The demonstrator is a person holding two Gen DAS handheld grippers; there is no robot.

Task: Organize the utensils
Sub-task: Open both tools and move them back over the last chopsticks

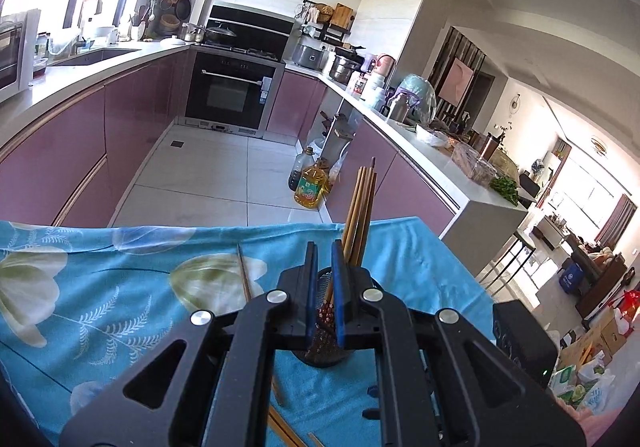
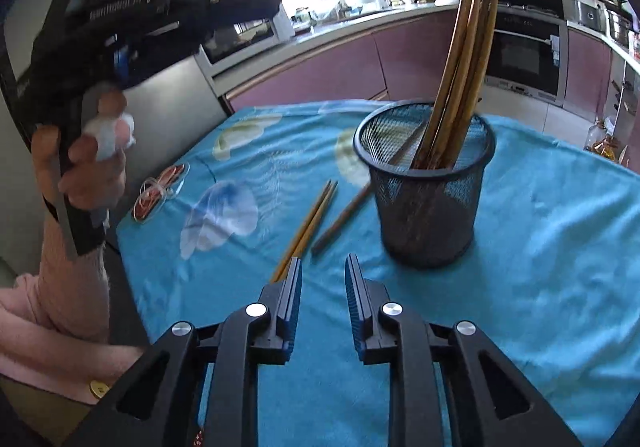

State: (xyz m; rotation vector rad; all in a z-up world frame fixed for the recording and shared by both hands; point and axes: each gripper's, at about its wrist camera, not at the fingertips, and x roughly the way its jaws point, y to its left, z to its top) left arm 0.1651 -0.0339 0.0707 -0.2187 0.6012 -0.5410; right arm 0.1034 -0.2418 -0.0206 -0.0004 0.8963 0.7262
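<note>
The black mesh cup [image 2: 424,183] stands upright on the blue flowered tablecloth [image 2: 540,247], toward its far side in the right wrist view, and holds a sheaf of wooden chopsticks [image 2: 460,79] that lean together against its far rim, their tips rising well above it. On the cloth just left of the cup lie three more loose chopsticks [image 2: 308,227] — a pair side by side and a single darker one whose far end reaches the cup's wall. The right gripper [image 2: 323,271] hovers near the table's front edge with its jaws parted and nothing between them; the near end of the pair lies just beside its left finger. The left gripper [image 1: 324,259] is clenched with only a narrow slit between its blue pads, and the cup shows through the slit beyond it; nothing is pinched. The left hand [image 2: 92,167] wraps the handle of that tool, a pink sleeve [image 2: 40,327] below it. At the cloth's left edge sits a small clear dish [image 2: 160,187] of rubber bands. Beyond the table — a kitchen with mauve cabinets [image 1: 72,151], a built-in oven [image 1: 230,91], and a yellow oil bottle [image 1: 310,187] on the tiled floor.
</note>
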